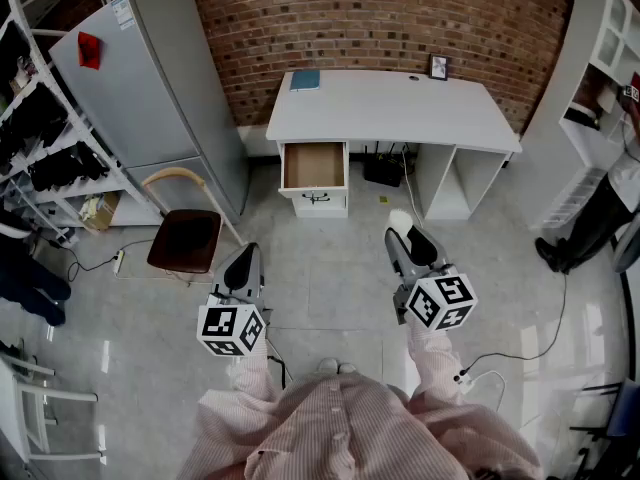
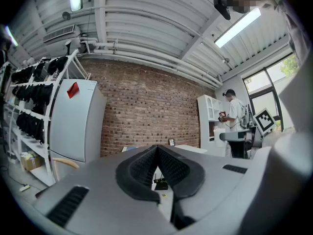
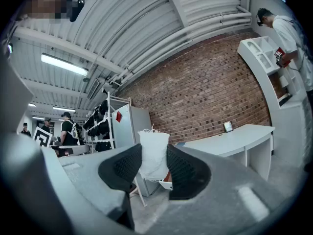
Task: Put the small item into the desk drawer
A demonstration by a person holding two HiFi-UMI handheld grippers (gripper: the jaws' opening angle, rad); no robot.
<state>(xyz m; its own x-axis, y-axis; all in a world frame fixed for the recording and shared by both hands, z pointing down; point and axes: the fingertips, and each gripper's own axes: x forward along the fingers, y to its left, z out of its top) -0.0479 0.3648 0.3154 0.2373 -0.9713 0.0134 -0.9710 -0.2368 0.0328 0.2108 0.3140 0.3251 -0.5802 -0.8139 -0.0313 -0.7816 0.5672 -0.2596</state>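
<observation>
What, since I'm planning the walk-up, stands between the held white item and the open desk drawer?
Nothing visible: bare floor runs from the white item in the right tongs to the open drawer; the chair stands left of that path.

Right of the desk [image 1: 395, 108] a person [image 1: 595, 223] is cut off by the picture's edge, the dark box [image 1: 383, 171] under it is indistinct, and the framed picture [image 1: 438, 66] on its back edge is too small to read.

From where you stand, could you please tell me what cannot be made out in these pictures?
White item: right gripper view, lower part hidden by the right claw; kind unclear.
Drawer: head view, too small to judge contents.
Picture frame: head view, too small to read.
</observation>
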